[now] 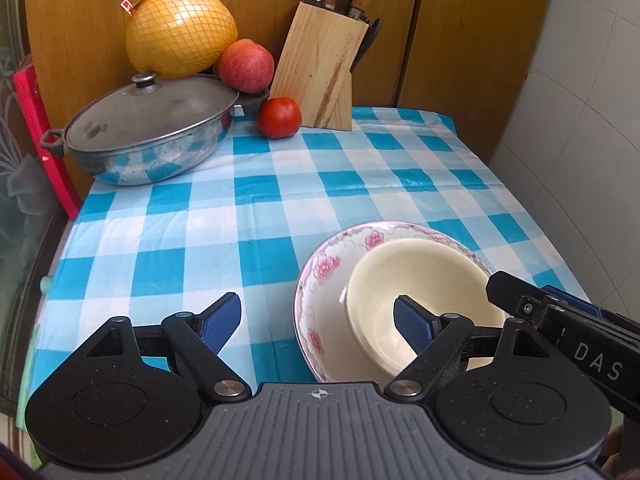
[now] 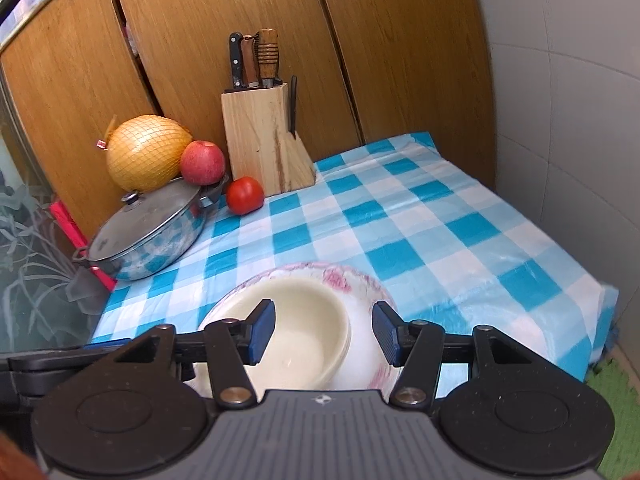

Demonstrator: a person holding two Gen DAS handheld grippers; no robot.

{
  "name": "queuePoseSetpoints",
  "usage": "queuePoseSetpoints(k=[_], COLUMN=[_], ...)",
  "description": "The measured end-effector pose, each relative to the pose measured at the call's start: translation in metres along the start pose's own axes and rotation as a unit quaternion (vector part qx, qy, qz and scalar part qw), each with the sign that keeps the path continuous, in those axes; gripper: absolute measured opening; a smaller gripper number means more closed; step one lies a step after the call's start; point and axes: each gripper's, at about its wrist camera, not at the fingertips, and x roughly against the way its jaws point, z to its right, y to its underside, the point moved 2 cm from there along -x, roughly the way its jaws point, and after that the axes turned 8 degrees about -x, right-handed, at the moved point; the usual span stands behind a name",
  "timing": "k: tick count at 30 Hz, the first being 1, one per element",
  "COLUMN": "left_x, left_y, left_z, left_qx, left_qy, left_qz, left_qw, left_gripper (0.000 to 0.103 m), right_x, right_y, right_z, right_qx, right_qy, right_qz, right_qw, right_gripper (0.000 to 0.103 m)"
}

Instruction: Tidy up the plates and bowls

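Note:
A cream bowl (image 1: 420,280) sits tilted inside a larger white bowl with pink flowers (image 1: 328,276) on the blue checked tablecloth. My left gripper (image 1: 316,322) is open just above the near left side of the bowls, its right finger over the cream bowl. My right gripper (image 2: 323,330) is open, its fingers either side of the right rims of the cream bowl (image 2: 304,320) and the flowered bowl (image 2: 360,292), gripping nothing. The right gripper also shows in the left wrist view (image 1: 560,320) at the bowls' right.
At the back left stand a lidded steel pot (image 1: 148,132), a netted pomelo (image 1: 180,32), an apple (image 1: 246,66), a tomato (image 1: 279,117) and a wooden knife block (image 1: 320,68). Wooden panels stand behind, a tiled wall (image 2: 560,120) to the right. The table's right edge (image 2: 600,320) drops to a green mat.

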Motion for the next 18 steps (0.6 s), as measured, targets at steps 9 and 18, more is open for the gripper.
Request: queuePoseSetpoints(k=[9, 18], left_x=[0.020, 0.011], left_y=[0.056, 0.083], left_z=[0.015, 0.018], left_qx=[-0.046, -0.062], left_qy=[-0.012, -0.018], left_qz=[-0.019, -0.054], left_qw=[0.9987, 0.9965], left_gripper=[0.088, 0.085], right_x=[0.033, 0.031], right_y=[0.057, 0.081], right_z=[0.008, 0.016], right_qx=[0.016, 0.007], right_qy=[0.035, 0.051], right_qz=[-0.033, -0.065], right_qw=[0.999, 0.997], right_gripper=[0.051, 0.051])
